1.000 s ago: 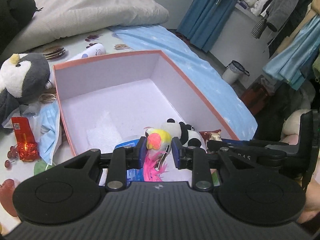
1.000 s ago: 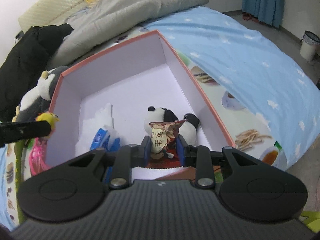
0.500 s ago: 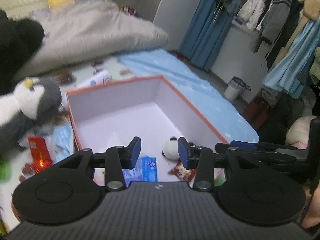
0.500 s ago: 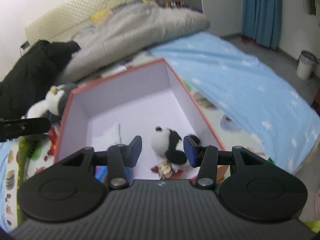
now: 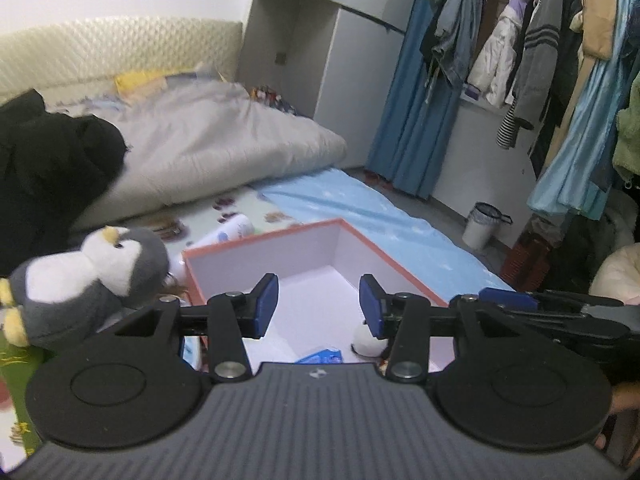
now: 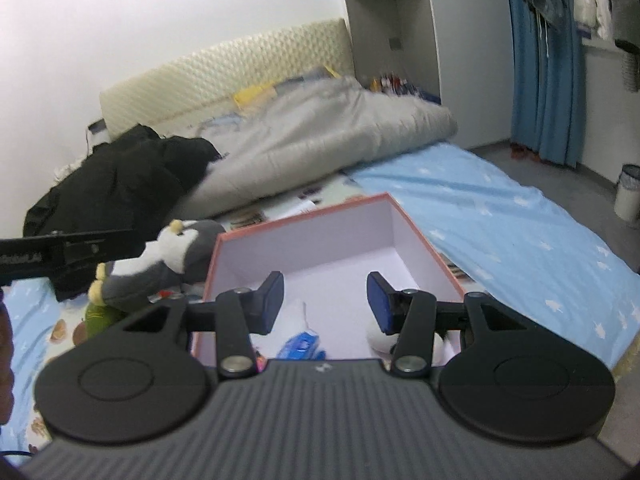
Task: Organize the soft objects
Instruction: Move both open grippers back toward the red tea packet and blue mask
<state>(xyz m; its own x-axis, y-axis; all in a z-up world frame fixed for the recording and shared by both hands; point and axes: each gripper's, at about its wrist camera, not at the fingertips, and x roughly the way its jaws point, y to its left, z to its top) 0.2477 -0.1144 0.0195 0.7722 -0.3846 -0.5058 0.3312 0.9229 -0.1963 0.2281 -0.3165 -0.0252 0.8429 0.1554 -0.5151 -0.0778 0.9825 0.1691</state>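
I see a big open cardboard box with a pink rim and pale white walls (image 5: 320, 264) sitting on the bed. Inside it, close to me, lie a blue and white soft packet (image 6: 301, 343) and a small white plush toy (image 5: 370, 344) that is partly hidden behind my gripper. Just outside the box, on its left, a fluffy grey and white penguin toy (image 5: 86, 280) lies on its side. The bed has a light blue sheet with white marks (image 6: 520, 232), a rumpled grey quilt (image 5: 208, 148) and a black coat (image 6: 120, 176) further back. Clothes hang on a rack (image 5: 540, 52) by blue curtains (image 6: 544, 60). My left gripper (image 5: 319, 306) hangs above the near end of the box with its fingers wide apart, holding nothing. My right gripper (image 6: 325, 302) does the same beside it.
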